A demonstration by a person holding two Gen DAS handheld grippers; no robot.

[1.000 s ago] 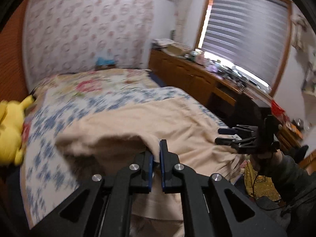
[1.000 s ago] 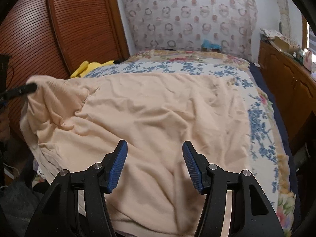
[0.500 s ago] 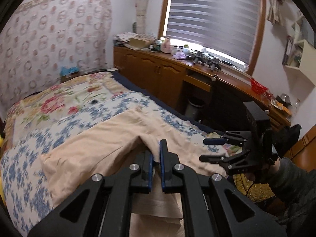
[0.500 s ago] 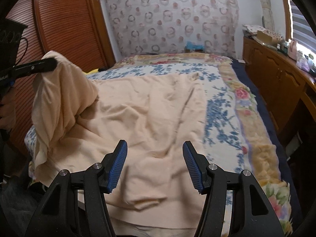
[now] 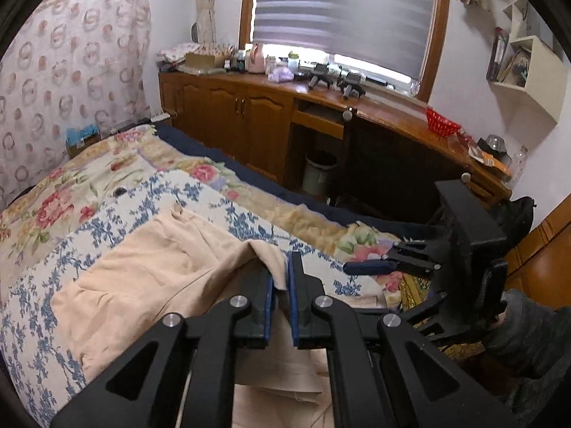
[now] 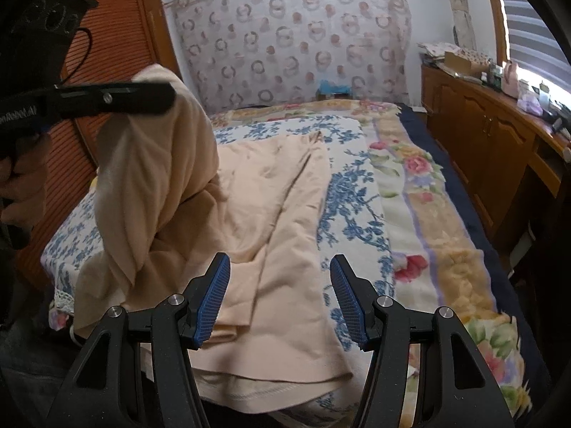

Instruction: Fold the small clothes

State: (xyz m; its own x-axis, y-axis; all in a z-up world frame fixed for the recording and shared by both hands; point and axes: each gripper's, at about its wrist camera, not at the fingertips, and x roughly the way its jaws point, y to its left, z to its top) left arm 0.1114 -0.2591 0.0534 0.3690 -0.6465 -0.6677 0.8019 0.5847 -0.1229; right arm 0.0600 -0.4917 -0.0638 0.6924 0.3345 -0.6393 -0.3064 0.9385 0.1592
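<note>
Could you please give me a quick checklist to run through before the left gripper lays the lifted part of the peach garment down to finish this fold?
1. Left gripper shut on the peach garment: ok, cloth pinched between its fingers.
2. Lifted cloth hangs free, not snagged: ok in the right wrist view.
3. Right gripper open and holding nothing: ok.
4. Right gripper out of the fold's path: not ok, it hovers over the garment's near part.
5. Garment lying flat on the floral bedspread: not ok, creases run along it.
6. Edges aligned at the near hem: cannot tell.
</note>
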